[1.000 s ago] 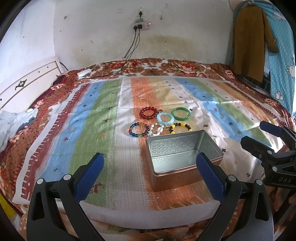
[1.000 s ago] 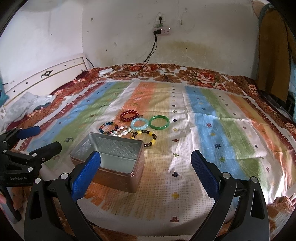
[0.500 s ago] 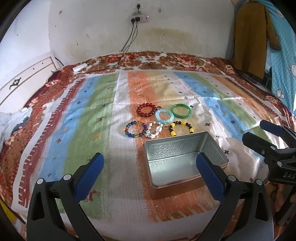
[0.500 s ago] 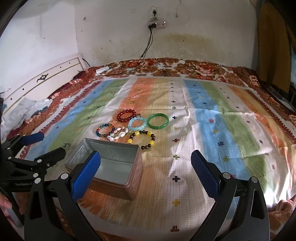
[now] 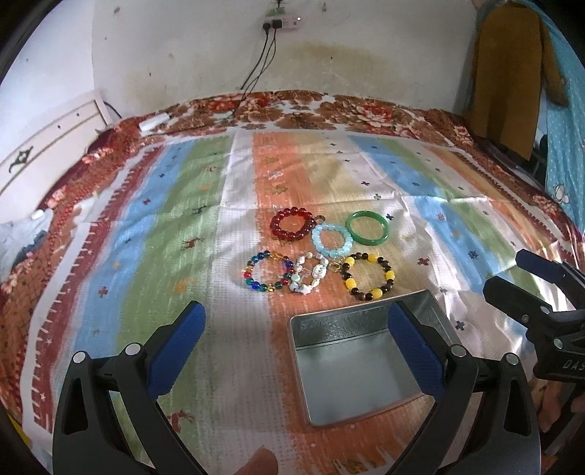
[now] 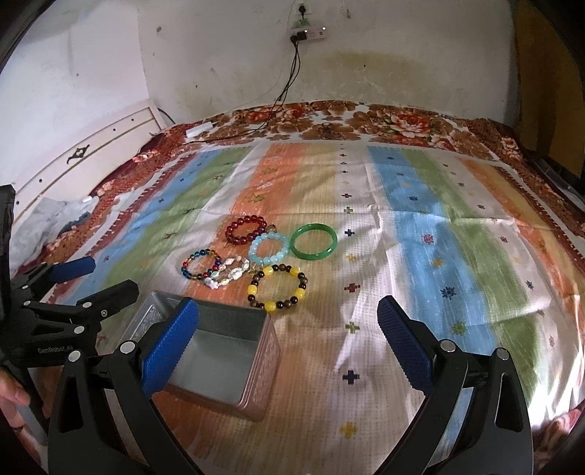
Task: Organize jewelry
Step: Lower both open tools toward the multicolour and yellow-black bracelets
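Several bracelets lie on the striped cloth: a red bead bracelet (image 5: 292, 223), a light blue bead bracelet (image 5: 332, 241), a green bangle (image 5: 366, 227), a multicolour bead bracelet (image 5: 268, 271), a white shell bracelet (image 5: 309, 276) and a yellow-and-brown bead bracelet (image 5: 368, 276). An open, empty metal tin (image 5: 360, 360) stands just in front of them. My left gripper (image 5: 298, 341) is open and empty, above the tin's left side. My right gripper (image 6: 289, 336) is open and empty, right of the tin (image 6: 219, 347). The red bracelet (image 6: 246, 229), green bangle (image 6: 313, 242) and yellow-and-brown bracelet (image 6: 278, 287) also show there.
The striped cloth (image 5: 164, 219) covers a floral bedspread (image 5: 329, 113). A white headboard (image 5: 44, 146) is at the left. A wall socket with black cables (image 5: 278, 22) is at the back, and clothes (image 5: 512, 73) hang at the right.
Both grippers have moved forward and tilted down toward the bracelets; the tin now sits lower and nearer in both views. Both stay open and empty.
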### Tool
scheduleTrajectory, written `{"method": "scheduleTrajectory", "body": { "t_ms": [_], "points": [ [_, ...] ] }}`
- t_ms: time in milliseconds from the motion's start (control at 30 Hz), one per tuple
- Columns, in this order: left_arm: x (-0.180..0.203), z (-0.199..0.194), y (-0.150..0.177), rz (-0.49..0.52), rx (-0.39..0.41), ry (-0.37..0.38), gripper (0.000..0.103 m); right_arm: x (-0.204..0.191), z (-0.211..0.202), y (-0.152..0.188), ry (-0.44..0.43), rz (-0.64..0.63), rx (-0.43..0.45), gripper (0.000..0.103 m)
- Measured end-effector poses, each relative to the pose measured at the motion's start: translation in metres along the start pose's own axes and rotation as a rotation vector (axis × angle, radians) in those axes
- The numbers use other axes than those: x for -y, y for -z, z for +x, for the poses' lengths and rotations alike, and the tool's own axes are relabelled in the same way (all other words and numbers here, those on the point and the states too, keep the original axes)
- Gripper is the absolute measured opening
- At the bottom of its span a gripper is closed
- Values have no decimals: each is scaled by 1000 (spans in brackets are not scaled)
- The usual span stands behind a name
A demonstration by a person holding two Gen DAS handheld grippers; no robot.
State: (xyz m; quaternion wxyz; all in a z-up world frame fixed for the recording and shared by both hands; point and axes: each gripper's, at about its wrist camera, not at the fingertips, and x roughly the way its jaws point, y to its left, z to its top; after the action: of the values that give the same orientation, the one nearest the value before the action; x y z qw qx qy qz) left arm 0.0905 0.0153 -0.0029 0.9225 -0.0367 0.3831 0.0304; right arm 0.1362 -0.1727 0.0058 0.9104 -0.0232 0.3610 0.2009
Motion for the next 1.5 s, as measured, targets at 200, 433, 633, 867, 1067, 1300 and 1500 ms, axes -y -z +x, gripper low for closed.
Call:
{"method": "scheduleTrajectory", "body": {
  "t_ms": [200, 433, 633, 867, 1067, 1300, 1500],
  "points": [
    [-2, 8, -11, 2, -1, -15, 97, 1, 10, -12, -27, -4, -22, 99],
    [-5, 19, -23, 26, -2, -43, 97, 4, 22, -26, -26, -14, -38, 99],
    [-11, 34, -36, 26, -22, -55, 97, 10, 42, -38, -18, -9, -92, 99],
    [-30, 59, -50, -23, -84, -94, 97, 22, 70, -43, 21, 13, -194, 99],
    [-44, 85, -57, -63, -169, -78, 97, 31, 92, -46, 10, 54, -275, 99],
    [-51, 114, -58, -62, -247, -93, 97, 35, 114, -49, 17, 60, -343, 99],
    [-57, 137, -58, -63, -316, -84, 97, 40, 133, -48, 14, 82, -409, 99]
  ]
}}
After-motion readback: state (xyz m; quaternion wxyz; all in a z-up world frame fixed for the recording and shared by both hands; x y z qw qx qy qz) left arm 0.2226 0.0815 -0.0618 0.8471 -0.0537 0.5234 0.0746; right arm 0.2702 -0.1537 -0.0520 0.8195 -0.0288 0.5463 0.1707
